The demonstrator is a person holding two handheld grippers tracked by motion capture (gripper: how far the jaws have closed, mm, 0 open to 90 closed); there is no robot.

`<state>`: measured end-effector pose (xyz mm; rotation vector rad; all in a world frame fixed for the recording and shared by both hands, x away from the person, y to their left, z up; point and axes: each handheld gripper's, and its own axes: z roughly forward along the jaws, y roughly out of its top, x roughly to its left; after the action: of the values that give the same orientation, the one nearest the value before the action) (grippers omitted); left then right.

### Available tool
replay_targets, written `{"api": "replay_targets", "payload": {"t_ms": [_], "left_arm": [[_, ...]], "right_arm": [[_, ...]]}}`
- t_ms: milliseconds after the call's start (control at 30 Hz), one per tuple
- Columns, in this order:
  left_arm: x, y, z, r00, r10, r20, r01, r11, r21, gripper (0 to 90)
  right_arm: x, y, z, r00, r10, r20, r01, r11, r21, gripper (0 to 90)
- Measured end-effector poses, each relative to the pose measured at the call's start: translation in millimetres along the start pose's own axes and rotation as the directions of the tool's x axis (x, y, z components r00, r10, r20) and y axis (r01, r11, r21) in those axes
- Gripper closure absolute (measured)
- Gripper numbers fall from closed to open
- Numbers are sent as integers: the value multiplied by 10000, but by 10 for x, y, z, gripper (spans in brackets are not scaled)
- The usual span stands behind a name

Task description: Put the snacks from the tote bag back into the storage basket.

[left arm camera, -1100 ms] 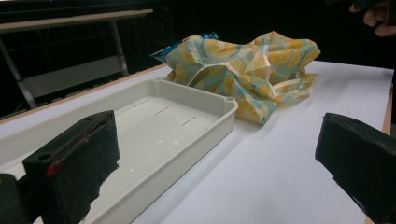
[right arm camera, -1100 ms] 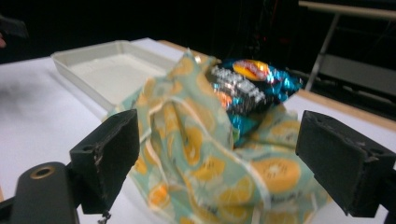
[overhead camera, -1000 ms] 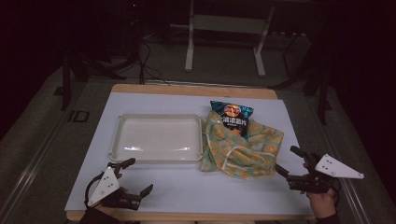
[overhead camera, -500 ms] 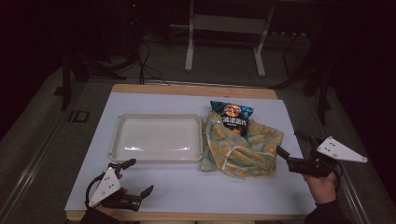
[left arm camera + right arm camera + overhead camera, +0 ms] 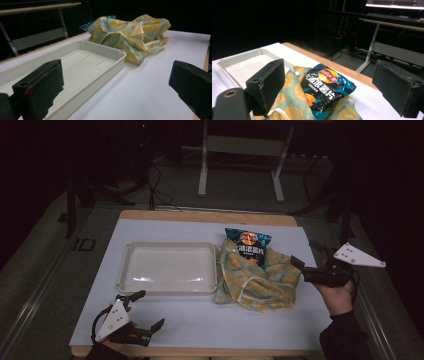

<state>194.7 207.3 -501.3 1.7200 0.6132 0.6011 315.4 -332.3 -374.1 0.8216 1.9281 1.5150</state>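
The right claw (image 5: 306,268) hovers at the right edge of the table (image 5: 210,330), its jaws spread wide and grasping nothing; it points leftward at the cloth bag (image 5: 257,280) and sits just beside it without touching; in the right gripper view the chip bag (image 5: 325,87) lies between the two open jaws but farther off, so the reach looks aimed at it. The left claw (image 5: 145,312) rests low near the front-left corner of the table, also released and empty, apart from everything; in the left gripper view its jaws frame the near wall of the tray (image 5: 110,62) and the bag beyond.

The chip bag lies toward the rear edge, on top of the crumpled lemon-print cloth bag, its upper end poking past the cloth; the cloth bag sits right of the tray, its left side touching or nearly touching the tray's right wall; the tray (image 5: 170,287) is empty, left of centre.

By these signs the work has barely begun; nothing is gripped, nothing is in the tray, and the chips are neither packed into the bag nor moved off it; the first grasp is yet to be made, likely by the right claw, and whatever packing or placing follows is all left to do.
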Motion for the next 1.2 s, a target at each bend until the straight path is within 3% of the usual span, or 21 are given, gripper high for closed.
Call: {"api": "replay_targets", "payload": {"t_ms": [267, 633, 1200], "left_arm": [[5, -4, 8, 10000, 22, -34, -22, 10000, 34, 1], [7, -4, 13, 10000, 0, 20, 0, 10000, -2, 1], [-41, -25, -55, 9994, 250, -229, -245, 9995, 216, 1]], "right_arm": [[-107, 37, 321, 10000, 7, -46, -4, 9982, 606, 127], [-273, -16, 657, 9997, 236, 71, -242, 9948, 989, 134], [-552, -145, 1225, 9982, 536, 252, -573, 9823, 1784, 136]]}}
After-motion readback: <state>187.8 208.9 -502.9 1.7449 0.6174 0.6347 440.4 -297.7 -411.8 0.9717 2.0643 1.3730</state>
